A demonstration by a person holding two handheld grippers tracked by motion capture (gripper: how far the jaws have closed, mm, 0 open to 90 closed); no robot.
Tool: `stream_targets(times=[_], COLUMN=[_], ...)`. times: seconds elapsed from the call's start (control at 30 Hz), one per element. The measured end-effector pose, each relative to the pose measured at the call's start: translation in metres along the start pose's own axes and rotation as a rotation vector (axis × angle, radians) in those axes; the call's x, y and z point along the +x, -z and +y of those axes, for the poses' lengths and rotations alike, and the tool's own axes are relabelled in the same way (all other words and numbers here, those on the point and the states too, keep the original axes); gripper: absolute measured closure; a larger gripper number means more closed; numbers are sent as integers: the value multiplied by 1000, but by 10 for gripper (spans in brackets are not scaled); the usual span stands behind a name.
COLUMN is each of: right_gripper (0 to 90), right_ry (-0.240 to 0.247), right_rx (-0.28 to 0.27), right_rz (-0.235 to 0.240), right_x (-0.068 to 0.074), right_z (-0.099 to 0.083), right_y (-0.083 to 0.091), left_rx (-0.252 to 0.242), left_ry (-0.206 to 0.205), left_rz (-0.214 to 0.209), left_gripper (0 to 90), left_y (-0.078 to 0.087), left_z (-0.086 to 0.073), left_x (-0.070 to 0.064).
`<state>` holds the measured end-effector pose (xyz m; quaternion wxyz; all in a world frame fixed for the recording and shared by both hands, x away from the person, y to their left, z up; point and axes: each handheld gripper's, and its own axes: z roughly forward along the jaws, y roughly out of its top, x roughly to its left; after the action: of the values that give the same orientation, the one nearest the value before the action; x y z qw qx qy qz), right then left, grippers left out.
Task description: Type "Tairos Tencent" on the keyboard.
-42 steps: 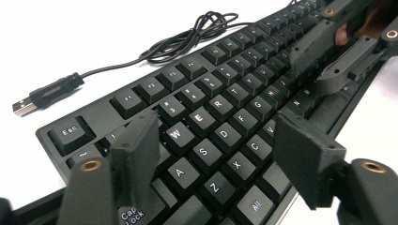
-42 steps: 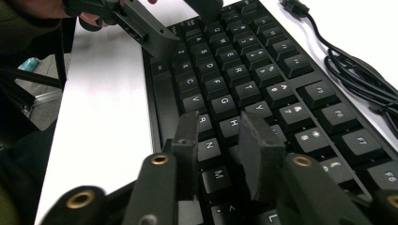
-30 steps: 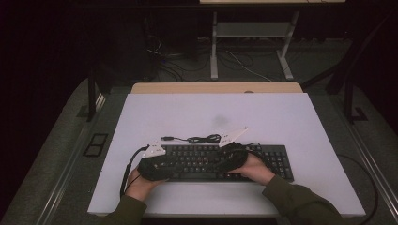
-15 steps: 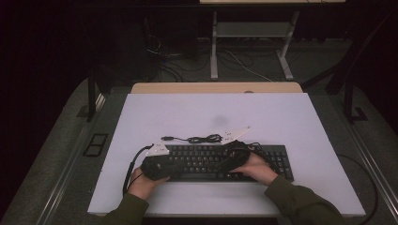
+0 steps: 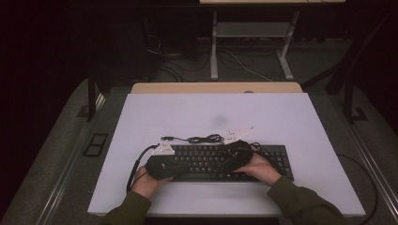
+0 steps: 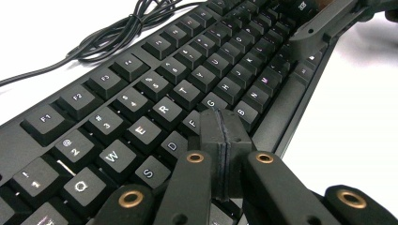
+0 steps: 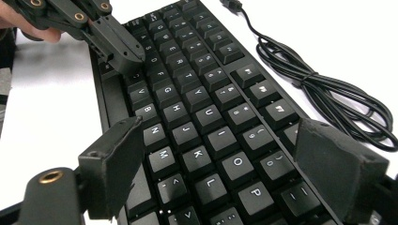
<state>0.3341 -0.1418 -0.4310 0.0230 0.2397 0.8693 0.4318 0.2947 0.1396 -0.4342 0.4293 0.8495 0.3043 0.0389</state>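
Note:
A black keyboard [image 5: 274, 161] lies across the near half of the white table [image 5: 211, 112]. My left gripper [image 5: 187, 165] is shut with nothing between its jaws. Its tips [image 6: 220, 126] rest on the keyboard [image 6: 155, 98] around the F and G keys. My right gripper [image 5: 229, 157] is open, and its jaws hang over the keyboard [image 7: 197, 93], straddling the K, L and O keys [image 7: 225, 159]. The left gripper [image 7: 119, 49] also appears at the top left of the right gripper view. The keyboard's bundled black cable [image 5: 204, 138] lies just behind it.
The cable coil [image 7: 324, 93] sits on the table beside the keyboard's far edge, its plug end [image 5: 166, 138] toward the left. Bare white tabletop surrounds the keyboard. Beyond the table stand a wooden desk edge [image 5: 216, 87], metal legs and floor cables.
Both hands have shifted slightly over the keyboard, the right one a little farther from the person. The keyboard and cable have stayed where they were.

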Motion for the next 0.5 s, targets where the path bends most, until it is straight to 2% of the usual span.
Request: stream_targets(times=[0.5], right_gripper=[141], right_ry=[-6], right_rx=[-10], right_rz=[-21], right_x=[-1], right_z=[-1], right_y=[2], left_rx=[22], left_ry=[-13], left_rz=[-8], left_gripper=[889], left_y=[-4], left_z=[0], left_x=[0])
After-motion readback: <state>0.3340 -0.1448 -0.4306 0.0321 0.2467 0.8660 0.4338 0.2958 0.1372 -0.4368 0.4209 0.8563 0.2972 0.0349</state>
